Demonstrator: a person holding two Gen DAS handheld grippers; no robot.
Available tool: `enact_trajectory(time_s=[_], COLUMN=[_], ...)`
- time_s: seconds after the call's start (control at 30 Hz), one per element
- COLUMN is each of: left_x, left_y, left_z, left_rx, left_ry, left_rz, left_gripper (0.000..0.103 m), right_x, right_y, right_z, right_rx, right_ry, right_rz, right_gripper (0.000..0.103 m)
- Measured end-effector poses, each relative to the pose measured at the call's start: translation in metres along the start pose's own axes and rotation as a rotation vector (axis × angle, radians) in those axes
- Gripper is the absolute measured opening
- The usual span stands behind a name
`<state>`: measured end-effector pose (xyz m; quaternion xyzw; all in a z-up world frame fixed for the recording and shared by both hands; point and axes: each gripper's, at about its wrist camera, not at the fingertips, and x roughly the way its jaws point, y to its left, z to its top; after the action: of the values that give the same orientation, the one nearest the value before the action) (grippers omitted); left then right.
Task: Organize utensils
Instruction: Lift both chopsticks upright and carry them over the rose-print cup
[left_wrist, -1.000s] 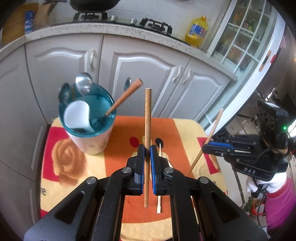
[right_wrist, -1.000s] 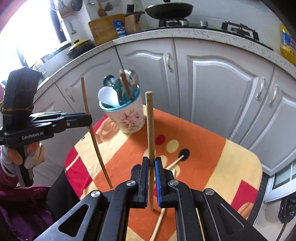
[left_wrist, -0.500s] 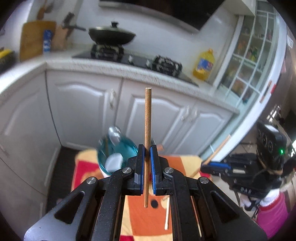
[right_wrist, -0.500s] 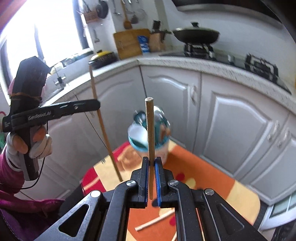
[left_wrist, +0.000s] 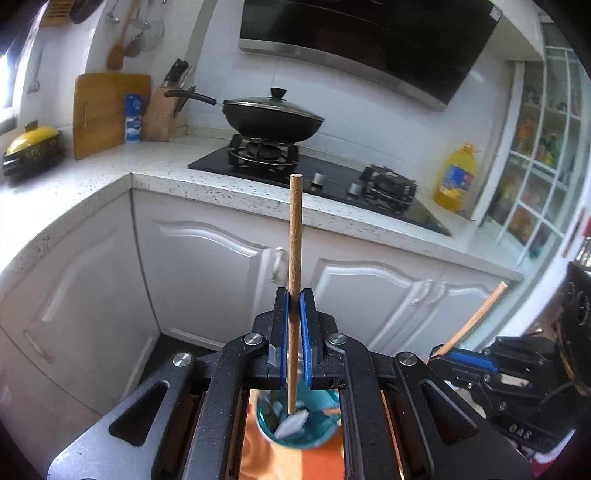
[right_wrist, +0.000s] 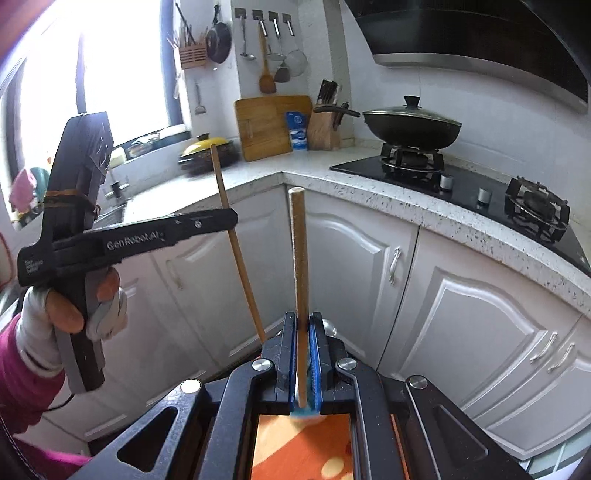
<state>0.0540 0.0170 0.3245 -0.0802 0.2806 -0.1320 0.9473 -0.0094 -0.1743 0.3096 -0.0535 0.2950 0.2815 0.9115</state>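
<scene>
My left gripper (left_wrist: 294, 295) is shut on a wooden chopstick (left_wrist: 295, 236) that stands upright between its blue pads. Its lower tip hangs just above a teal-rimmed utensil cup (left_wrist: 317, 432), which holds a white spoon (left_wrist: 293, 424) and shows low between the jaws. My right gripper (right_wrist: 303, 317) is shut on a second upright chopstick (right_wrist: 298, 254). Only a teal sliver of the cup (right_wrist: 304, 410) shows under it. Each view catches the other tool: the right gripper (left_wrist: 441, 356) with its slanted stick (left_wrist: 476, 321), and the left gripper (right_wrist: 231, 220) with its stick (right_wrist: 236, 251) in a gloved hand (right_wrist: 70, 314).
An orange patterned cloth (right_wrist: 303, 446) lies under the cup. White cabinet doors (left_wrist: 207, 266) and a speckled counter (left_wrist: 110, 184) rise close behind. A lidded wok (left_wrist: 271, 120) sits on the stove, with a yellow oil bottle (left_wrist: 456, 179) to its right and a cutting board (left_wrist: 105, 110) to its left.
Both grippers have risen with their chopsticks still clamped. The views have tipped up from the cloth to the counter and stove. The cup has slid to the bottom of both views, under the jaws.
</scene>
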Motion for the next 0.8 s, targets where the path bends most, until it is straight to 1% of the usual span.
enact_trajectory(time_s=[0.1,0.2,0.27,0.37,0.5,0.63,0.8], left_x=[0.020,0.040,0.048,0.057,0.070,0.082,0.097], left_y=[0.001,0.002,0.000,-0.005,-0.004,-0.004,-0.002], left_z=[-0.002,-0.009,-0.014,-0.021,-0.030,-0.042,-0.057], left_rx=[0.004,-0.010,-0.007,0.028,0.023,0.022,0.024], left_ry=[0.004,0.031,0.038,0.024,0.037,0.070,0.128], left_rz=[0.023,0.012,0.017,0.054,0.054,0.055,0.063], left_gripper=[0.004,0.004,0.004,0.004,0.004,0.004,0.004], right_x=[0.021,0.043,0.055,0.072,0.084,0.093,0.111], right_y=[-0.002,-0.004,-0.006,-0.014,-0.019,-0.020,-0.023], right_z=[0.001,-0.002,-0.006,-0.012,-0.019,-0.024,-0.036], right_rx=[0.007,0.001,0.003,0.020,0.032,0.037,0.049], right_ry=[0.008,0.029,0.043,0.067,0.085,0.109,0.168], right_rz=[-0.026,-0.052,-0.063,-0.075,-0.081,-0.077,-0.070], right_gripper=[0.006,0.006,0.006,0.006,0.006,0.006,0.006])
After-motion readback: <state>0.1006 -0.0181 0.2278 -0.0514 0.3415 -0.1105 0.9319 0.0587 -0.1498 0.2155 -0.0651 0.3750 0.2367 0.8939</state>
